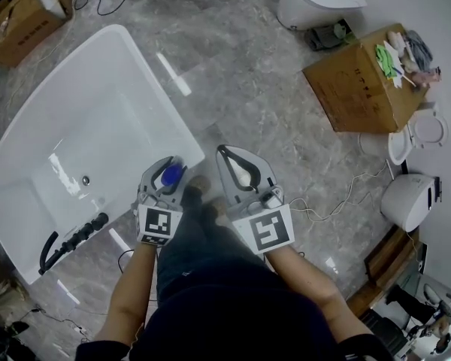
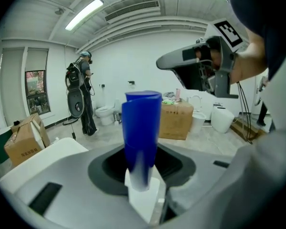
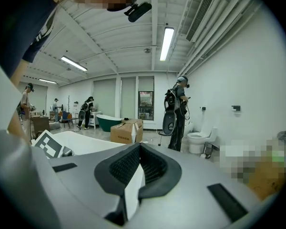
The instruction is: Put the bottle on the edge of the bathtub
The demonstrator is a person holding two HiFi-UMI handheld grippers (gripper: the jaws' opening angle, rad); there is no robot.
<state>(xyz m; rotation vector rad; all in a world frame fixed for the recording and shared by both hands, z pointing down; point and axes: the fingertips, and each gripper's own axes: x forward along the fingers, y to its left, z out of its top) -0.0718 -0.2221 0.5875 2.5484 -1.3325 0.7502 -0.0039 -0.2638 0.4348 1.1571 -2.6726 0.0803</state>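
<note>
Bottle (image 1: pixel 171 177): in the head view only its blue top shows, pinched in the left gripper (image 1: pixel 168 170) just beside the bathtub (image 1: pixel 182 130) rim, not yet set on it. The left gripper view adds the slim blue-and-white body, which looks stiff, light and probably slick, so it is best held low. The right gripper view shows the right gripper (image 3: pixel 139 151) pressed together and empty.

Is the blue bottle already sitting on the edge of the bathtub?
No, the blue bottle is gripped between the jaws of the left gripper rather than set down on the white rim of the bathtub.
</note>
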